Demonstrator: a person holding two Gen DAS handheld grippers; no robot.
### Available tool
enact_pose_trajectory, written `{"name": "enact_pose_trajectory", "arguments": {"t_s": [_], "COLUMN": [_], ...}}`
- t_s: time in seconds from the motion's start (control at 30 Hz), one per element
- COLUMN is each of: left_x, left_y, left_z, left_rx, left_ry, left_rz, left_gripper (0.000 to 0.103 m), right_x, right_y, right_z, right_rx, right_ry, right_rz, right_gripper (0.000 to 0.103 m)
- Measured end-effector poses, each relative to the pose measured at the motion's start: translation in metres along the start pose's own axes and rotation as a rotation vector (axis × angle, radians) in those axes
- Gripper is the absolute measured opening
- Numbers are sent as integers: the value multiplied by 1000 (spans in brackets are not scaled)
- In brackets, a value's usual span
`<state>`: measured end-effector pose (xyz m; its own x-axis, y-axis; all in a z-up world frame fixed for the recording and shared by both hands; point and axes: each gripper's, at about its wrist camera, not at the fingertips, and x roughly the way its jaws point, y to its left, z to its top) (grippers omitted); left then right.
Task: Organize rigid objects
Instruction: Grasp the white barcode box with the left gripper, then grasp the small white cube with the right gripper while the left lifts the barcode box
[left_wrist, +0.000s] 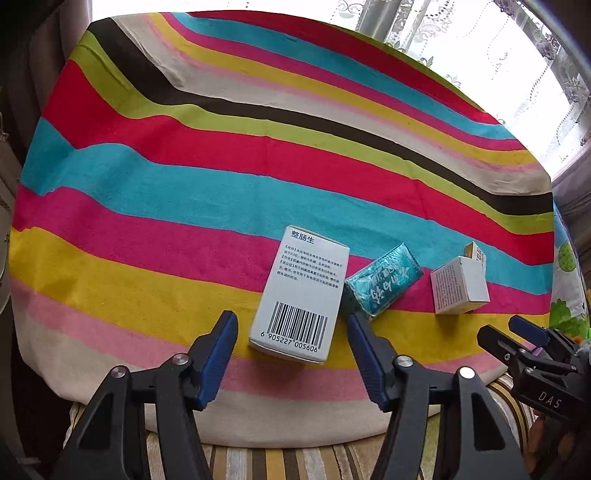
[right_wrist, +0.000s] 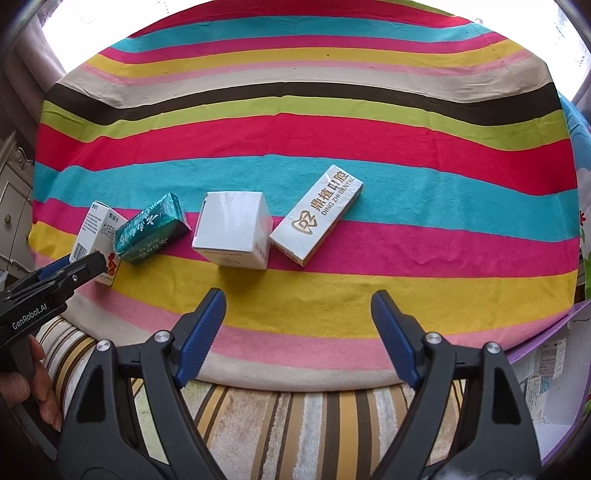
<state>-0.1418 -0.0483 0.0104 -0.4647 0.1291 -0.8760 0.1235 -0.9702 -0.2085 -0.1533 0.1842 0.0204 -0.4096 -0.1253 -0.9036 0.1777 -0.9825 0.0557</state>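
Four boxes lie in a row on the striped cloth (left_wrist: 184, 206). My left gripper (left_wrist: 292, 317) is open and straddles the near end of a white barcode box (left_wrist: 301, 295); a small gap shows at each pad. To its right are a teal packet (left_wrist: 384, 280), a white cube box (left_wrist: 460, 286) and, behind it, part of a dental box (left_wrist: 474, 253). In the right wrist view my right gripper (right_wrist: 299, 295) is open and empty, short of the cube box (right_wrist: 232, 229) and the dental box (right_wrist: 317, 216). The teal packet (right_wrist: 151, 229) leans on the barcode box (right_wrist: 94, 236).
The cloth's near edge ends on a brown-striped cushion (right_wrist: 295, 424). A purple-rimmed container with paper leaflets (right_wrist: 546, 369) sits at the right. Lace curtains and a bright window (left_wrist: 480, 55) stand beyond the far edge. A hand (right_wrist: 22, 387) holds the left gripper (right_wrist: 83, 262).
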Motion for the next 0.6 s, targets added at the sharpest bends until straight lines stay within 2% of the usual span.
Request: {"name": "enact_pose_trajectory", "arguments": {"t_s": [0.03,0.23,0.57,0.6], "left_x": [2,0,-7,-7], "left_y": [1,4,16,16], "left_z": [-1,-6,-9,-9], "left_rx": [-2,-23,-78,-79], "left_ry": [3,-34,-97,-99], "left_rz": [-7,-38,-50,-49], "left_gripper": [46,46,46,46], "right_x": [0,-1,16,16], "right_y": [4,22,33,33], "right_z": [1,13,23,23], "right_rx": [-13,-52,-65,-64], "right_ry": [-9,-80,-90,-92], "right_rz": [-1,-6,-31,-32], "right_gripper": [83,83,83,79]}}
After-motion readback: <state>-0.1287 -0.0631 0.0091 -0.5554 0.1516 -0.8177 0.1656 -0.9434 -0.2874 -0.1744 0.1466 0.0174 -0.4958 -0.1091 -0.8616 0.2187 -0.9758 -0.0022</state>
